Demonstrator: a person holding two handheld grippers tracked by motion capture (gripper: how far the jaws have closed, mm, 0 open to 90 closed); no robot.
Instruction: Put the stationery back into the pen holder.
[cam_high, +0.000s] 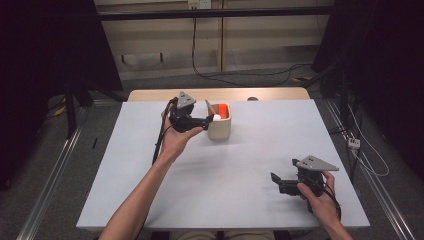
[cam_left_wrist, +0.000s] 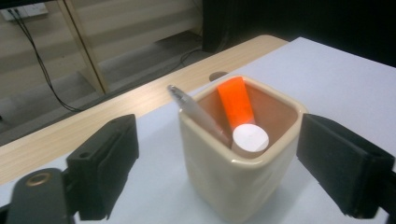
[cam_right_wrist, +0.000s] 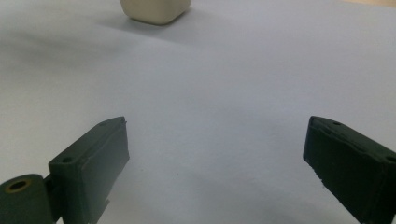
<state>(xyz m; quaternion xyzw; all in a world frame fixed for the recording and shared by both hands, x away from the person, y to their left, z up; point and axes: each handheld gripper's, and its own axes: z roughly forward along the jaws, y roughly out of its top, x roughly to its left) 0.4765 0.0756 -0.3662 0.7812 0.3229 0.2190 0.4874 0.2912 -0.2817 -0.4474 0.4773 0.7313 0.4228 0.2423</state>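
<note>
A cream square cup (cam_high: 220, 128) stands on the white table toward its far side. It holds an orange marker (cam_left_wrist: 236, 102), a silvery pen (cam_left_wrist: 196, 112) leaning left, and a white round-ended piece (cam_left_wrist: 251, 137). My left gripper (cam_high: 209, 119) hovers just left of the cup, held in a hand. In the left gripper view its jaws (cam_left_wrist: 217, 154) stand open, one on each side of the cup (cam_left_wrist: 233, 186), and touch nothing. My right gripper (cam_high: 278, 182) rests low at the front right, open and empty (cam_right_wrist: 215, 140), with the cup (cam_right_wrist: 156, 10) far ahead of it.
The white tabletop (cam_high: 225, 165) has a bare wooden strip (cam_high: 150, 94) along its far edge. Cables (cam_high: 240, 77) trail on the floor behind the table. Metal rails (cam_high: 55, 170) run along the floor at both sides.
</note>
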